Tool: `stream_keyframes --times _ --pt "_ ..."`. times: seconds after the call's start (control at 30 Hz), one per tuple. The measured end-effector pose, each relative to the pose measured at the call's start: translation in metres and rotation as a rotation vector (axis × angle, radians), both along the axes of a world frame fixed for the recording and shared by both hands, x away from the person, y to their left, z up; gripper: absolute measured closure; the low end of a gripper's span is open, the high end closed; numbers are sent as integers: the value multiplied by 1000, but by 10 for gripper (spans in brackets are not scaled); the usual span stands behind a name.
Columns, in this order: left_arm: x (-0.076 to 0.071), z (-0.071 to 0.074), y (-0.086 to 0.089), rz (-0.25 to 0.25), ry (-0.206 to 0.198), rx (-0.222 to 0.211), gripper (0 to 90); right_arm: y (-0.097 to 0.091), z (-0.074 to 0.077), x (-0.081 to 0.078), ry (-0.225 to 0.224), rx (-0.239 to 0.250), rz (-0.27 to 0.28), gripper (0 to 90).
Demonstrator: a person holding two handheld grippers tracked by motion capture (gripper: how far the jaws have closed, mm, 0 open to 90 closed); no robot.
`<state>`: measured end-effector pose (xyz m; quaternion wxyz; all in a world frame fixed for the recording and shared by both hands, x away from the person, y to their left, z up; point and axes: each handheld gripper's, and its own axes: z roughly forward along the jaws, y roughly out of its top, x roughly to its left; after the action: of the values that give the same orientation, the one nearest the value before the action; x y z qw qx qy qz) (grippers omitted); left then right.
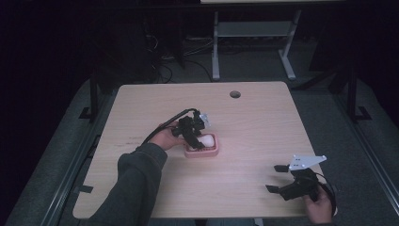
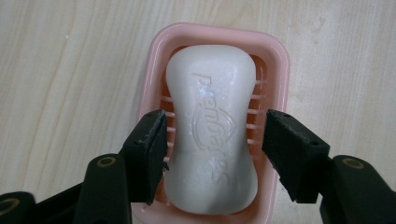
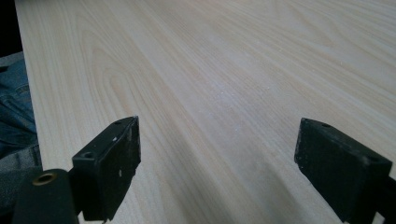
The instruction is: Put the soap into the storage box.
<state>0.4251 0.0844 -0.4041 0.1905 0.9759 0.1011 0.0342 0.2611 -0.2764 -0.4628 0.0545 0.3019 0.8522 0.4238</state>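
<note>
A white bar of soap [image 2: 212, 135] with raised lettering lies in a pink ribbed soap dish [image 2: 275, 70] on the wooden table. My left gripper [image 2: 215, 119] points down over it, one jaw on each side of the bar's narrow waist. The left pad sits right against the soap and a small gap shows at the right pad, so the gripper is open. In the high view the left gripper [image 1: 195, 139] hangs over the dish [image 1: 202, 153] near the table's middle left. My right gripper [image 1: 275, 178] rests open at the front right, with bare wood between its jaws [image 3: 217, 140].
A round cable hole [image 1: 235, 94] sits near the table's far edge. The metal legs of another table [image 1: 215, 47] stand on the floor behind. In the right gripper view the table's edge runs down the left, with blue jeans [image 3: 14, 107] beyond it.
</note>
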Motion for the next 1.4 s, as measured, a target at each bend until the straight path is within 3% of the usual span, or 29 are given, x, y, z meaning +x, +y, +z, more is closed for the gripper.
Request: stream_keyframes --times 0.67,0.9,1.17,1.4 --pt "-14 16 22 30 -32 -44 360 4 0 0 -3 -19 -12 142" --pt "-18 17 30 46 -22 -65 343 5 0 0 -4 -24 -17 142" --pt "-27 19 35 37 -18 -39 320 6 0 0 -5 -28 -21 142" --pt "-37 19 42 39 -29 -62 321 7 0 1 -4 -34 -22 142"
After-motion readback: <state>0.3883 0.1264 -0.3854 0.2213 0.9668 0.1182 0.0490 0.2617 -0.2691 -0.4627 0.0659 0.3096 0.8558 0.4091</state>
